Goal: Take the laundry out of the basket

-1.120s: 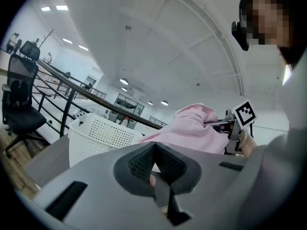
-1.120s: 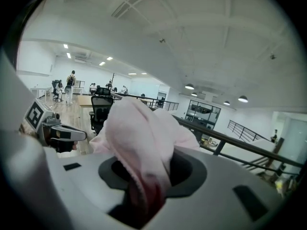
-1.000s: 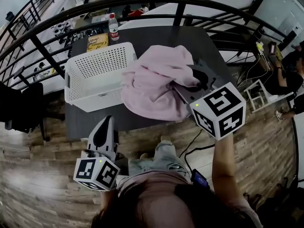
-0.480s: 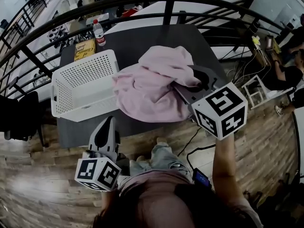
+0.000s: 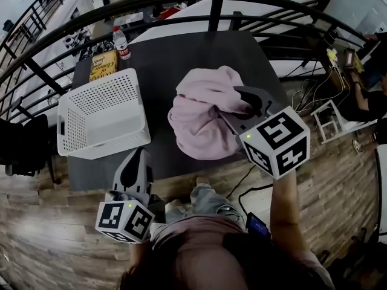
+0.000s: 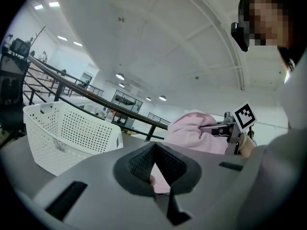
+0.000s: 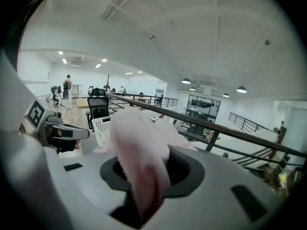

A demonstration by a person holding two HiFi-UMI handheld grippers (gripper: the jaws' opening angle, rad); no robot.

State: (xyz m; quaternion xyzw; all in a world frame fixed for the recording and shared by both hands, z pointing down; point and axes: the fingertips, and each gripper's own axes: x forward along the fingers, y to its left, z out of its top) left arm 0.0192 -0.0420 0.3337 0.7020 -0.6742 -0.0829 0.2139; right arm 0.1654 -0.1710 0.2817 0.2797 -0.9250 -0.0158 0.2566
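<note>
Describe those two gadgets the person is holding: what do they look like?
Both are grey plastic tools. The left gripper and the right gripper each end in two jaws lined with black textured pads. Each carries a white cube printed with black square markers, with a small green light at one corner.

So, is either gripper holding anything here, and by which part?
The right gripper holds the pink garment by a fold on its right side, pinched between its fingers, which have just closed a little tighter. The left gripper holds nothing.
</note>
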